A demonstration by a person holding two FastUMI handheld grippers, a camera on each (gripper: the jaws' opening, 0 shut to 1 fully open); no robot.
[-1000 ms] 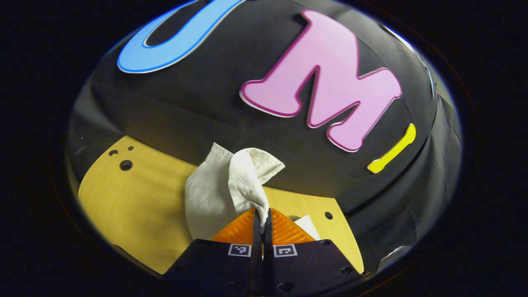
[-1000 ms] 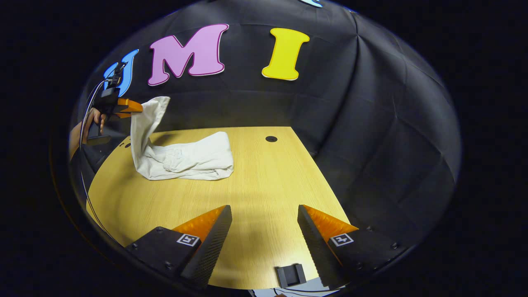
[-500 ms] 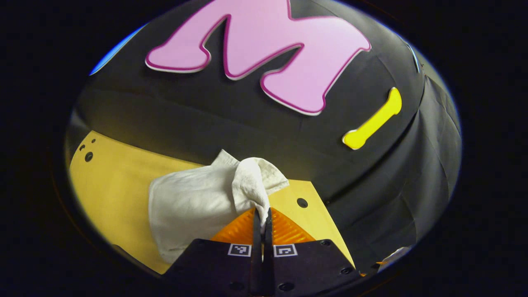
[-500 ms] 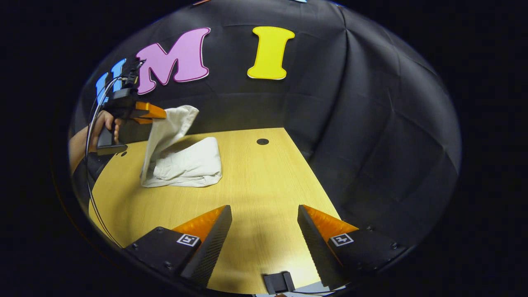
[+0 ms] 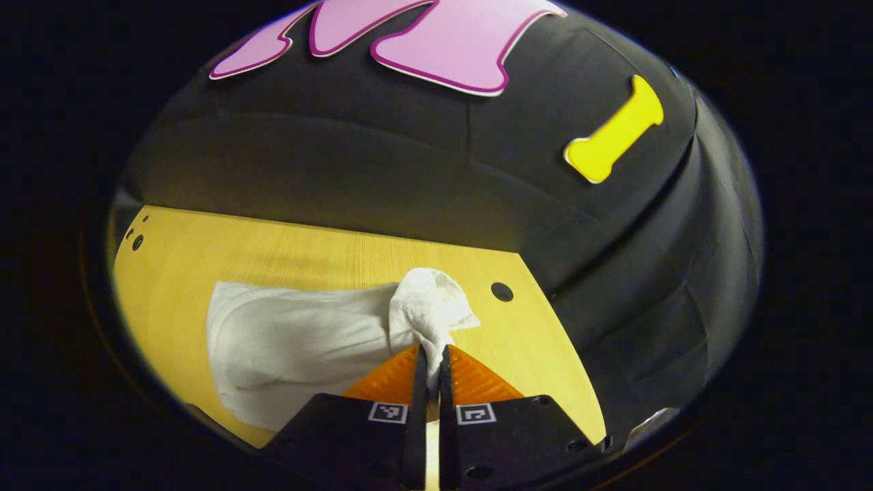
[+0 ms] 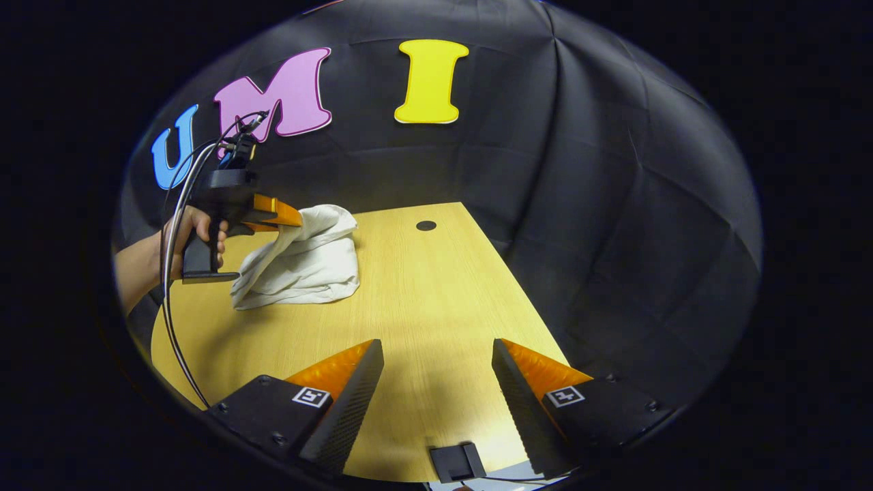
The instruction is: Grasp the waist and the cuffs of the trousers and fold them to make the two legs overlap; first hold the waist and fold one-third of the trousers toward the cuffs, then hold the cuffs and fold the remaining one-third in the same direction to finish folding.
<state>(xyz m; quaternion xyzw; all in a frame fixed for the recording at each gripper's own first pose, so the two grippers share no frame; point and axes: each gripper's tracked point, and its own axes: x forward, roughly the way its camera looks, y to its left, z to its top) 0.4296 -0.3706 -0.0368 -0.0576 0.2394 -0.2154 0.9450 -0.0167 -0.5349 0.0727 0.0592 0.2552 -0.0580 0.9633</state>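
L claw (image 5: 430, 354) pinching trousers (image 5: 300, 341) end

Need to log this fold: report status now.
Left gripper shut on trousers, end lifted over the pile. Right gripper open, idle over table. Nothing in the way.

The right gripper (image 6: 436, 361) hangs over the near part of the wooden table (image 6: 436, 293), its fingers wide apart. At far left, a hand (image 6: 198, 235) holds the left gripper (image 6: 290, 218), which pinches the white trousers (image 6: 307, 269).
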